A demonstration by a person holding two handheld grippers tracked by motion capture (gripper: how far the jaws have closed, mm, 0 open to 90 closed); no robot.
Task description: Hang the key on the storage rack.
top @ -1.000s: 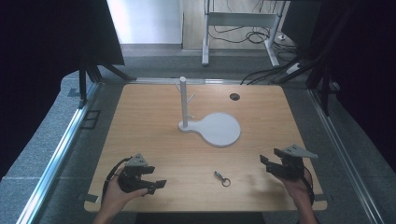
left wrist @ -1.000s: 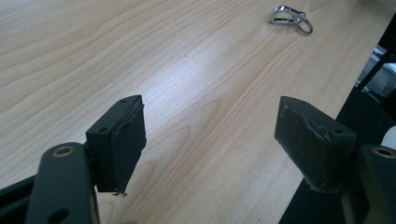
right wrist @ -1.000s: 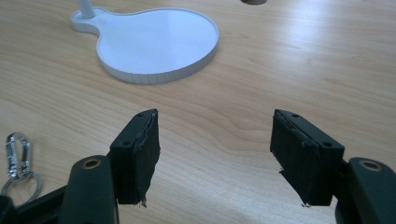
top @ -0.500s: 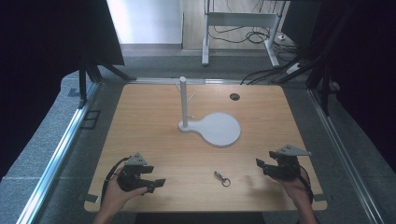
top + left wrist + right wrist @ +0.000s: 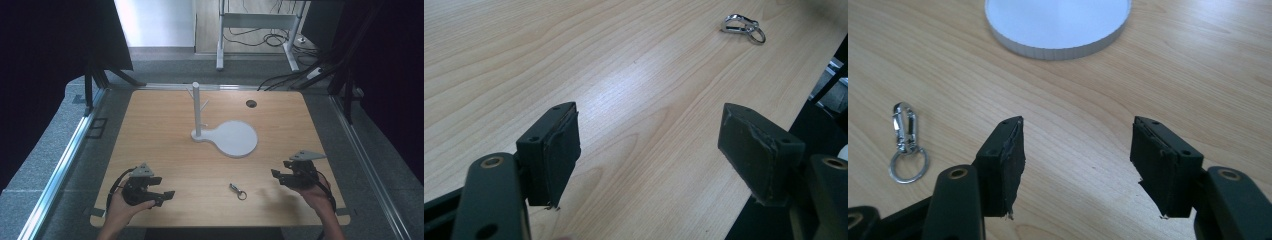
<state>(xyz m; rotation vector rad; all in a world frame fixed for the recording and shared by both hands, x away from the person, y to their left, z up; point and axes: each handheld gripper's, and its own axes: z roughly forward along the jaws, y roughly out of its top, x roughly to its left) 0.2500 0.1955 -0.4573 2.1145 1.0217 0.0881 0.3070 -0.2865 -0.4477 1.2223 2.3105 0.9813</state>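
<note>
- Carabiner clip [image 5: 237,190] with its key ring lies flat on the wooden counter [image 5: 165,125], near the front edge, between the two hand-held grippers and touching neither.
- Left hand-held gripper [image 5: 167,196] sits at the counter's front left corner in the person's hand, pointing right toward the clip; in its own view [image 5: 649,145] the jaws stand wide apart over bare wood with nothing between them, and the clip [image 5: 742,26] shows farther ahead.
- White stand [image 5: 196,110], an upright post with short pegs on a flat base that widens into a round disc [image 5: 235,138], stands mid-counter, well behind the clip.
- Small dark hole [image 5: 251,103] lies in the counter toward the back, right of the post.
- Right hand-held gripper [image 5: 275,175] is held at the front right, pointing left; in its own view [image 5: 1075,165] the jaws have just been closing a little yet gape wide over bare wood, with the clip [image 5: 905,140] off to their left and the disc's rim [image 5: 1058,50] ahead.
</note>
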